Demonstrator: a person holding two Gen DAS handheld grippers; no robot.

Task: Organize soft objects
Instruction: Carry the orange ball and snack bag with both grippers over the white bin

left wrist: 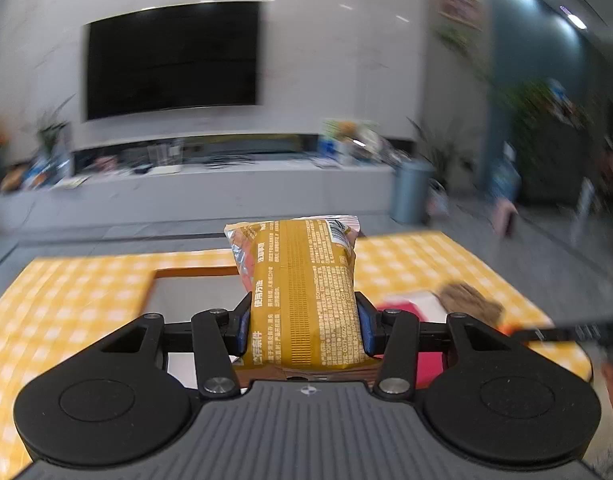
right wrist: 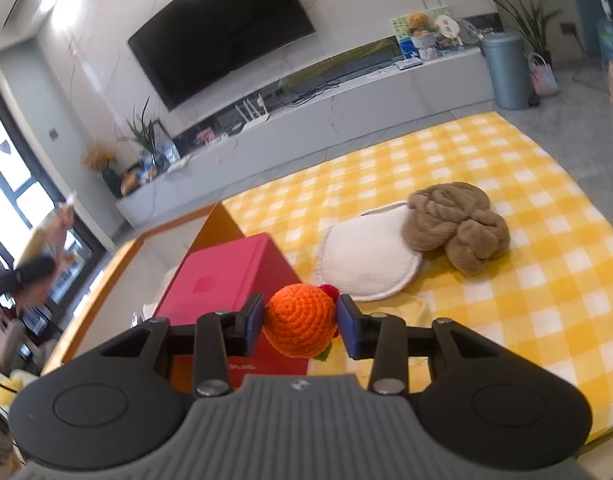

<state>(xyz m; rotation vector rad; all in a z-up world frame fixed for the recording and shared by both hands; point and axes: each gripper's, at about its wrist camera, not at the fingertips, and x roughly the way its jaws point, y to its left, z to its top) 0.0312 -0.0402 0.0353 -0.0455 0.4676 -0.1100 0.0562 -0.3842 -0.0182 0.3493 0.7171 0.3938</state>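
My left gripper [left wrist: 304,326] is shut on a yellow snack packet [left wrist: 302,284], held upright above the yellow checked cloth [left wrist: 66,304]. An orange crocheted ball [right wrist: 299,320] sits between the pads of my right gripper [right wrist: 300,326], which is shut on it, just above a pink-red box [right wrist: 222,280]. A brown plush toy [right wrist: 456,224] lies on the cloth [right wrist: 526,280], partly over a white round pad [right wrist: 366,260]. In the left wrist view the brown plush [left wrist: 466,300] and the pink-red box [left wrist: 402,308] show blurred to the right.
A wooden-rimmed tray [right wrist: 210,224] lies left of the pink-red box; its grey floor [left wrist: 194,292] shows behind the packet. A low TV bench [right wrist: 346,112], a grey bin [right wrist: 506,72] and plants stand beyond the cloth. A person's blurred hand [right wrist: 30,276] is at far left.
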